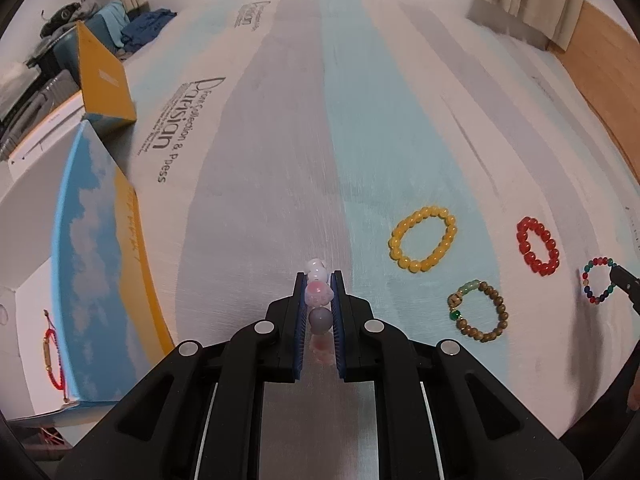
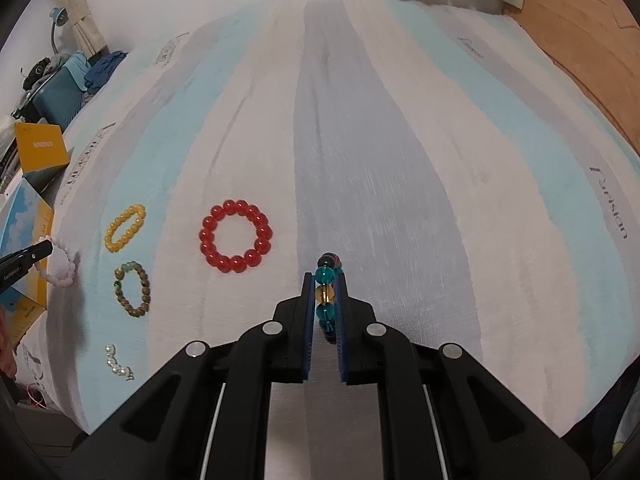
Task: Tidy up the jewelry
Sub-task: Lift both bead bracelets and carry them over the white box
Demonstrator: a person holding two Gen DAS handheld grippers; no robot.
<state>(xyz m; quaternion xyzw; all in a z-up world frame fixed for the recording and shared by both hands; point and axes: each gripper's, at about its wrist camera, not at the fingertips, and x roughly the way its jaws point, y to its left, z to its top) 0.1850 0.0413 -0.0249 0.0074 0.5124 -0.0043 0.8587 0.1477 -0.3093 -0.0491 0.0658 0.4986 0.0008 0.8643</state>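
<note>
Pastel beads, pink, white and grey, make up the bracelet pinched between the pads of the left tongs, and the grip rests on a few round, glossy beads alone; in my judgement that is the weak spot, since a smooth sphere can roll out from flat pads if the hand jolts or tilts, and the slack loop below would then drop onto the striped blue, grey and white bedsheet. The same risk holds for the right tongs, which are narrowed onto the multicoloured glass-bead bracelet of teal, amber and dark beads, again nipped by only part of its strand. Both tongs point steeply downward over the bed, clear of the sheet, and each shows at the edge of the other's view, well apart. Swinging either dangling loop low could snag the pieces lying loose on the bed: the yellow bead bracelet, the red bead bracelet, the brown wooden bead bracelet with green stones and the short strand of pearly white beads. Beside the bed at the left stands the open white box with a sky-blue and yellow printed lid, a red cord bracelet already inside; a hasty release near its rim could let beads bounce out.
</note>
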